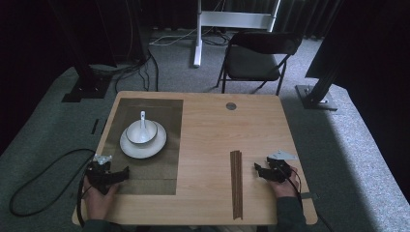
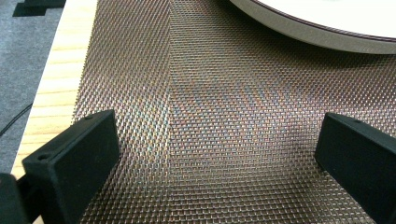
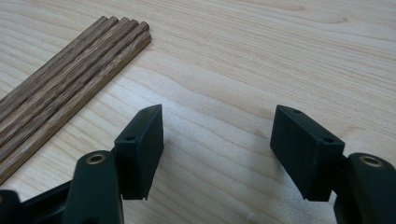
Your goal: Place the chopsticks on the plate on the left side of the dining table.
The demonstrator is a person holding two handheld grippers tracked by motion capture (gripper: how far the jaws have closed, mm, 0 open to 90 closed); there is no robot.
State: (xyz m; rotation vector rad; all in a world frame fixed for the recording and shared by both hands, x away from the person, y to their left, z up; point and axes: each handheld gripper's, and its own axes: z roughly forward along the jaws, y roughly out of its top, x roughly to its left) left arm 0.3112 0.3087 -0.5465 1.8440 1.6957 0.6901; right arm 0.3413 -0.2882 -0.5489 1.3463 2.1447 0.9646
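Right gripper (image 3: 217, 149) hovers with jaws wide apart over bare table (image 1: 208, 140), chopsticks (image 1: 236, 182) just to its left. Left gripper (image 2: 215, 154), jaws spread too, sits over the mat (image 2: 210, 107) near the plate (image 2: 327, 32).

Left gripper (image 1: 126, 171) and right gripper (image 1: 256, 167): black, two flat rectangular jaws, brass-coloured screws, grey three-cornered top plates, trailing black cables; dark sleeves.

Bowl (image 1: 141, 132) on plate (image 1: 143, 146) on mat (image 1: 159, 166), left of chopsticks (image 1: 236, 182).
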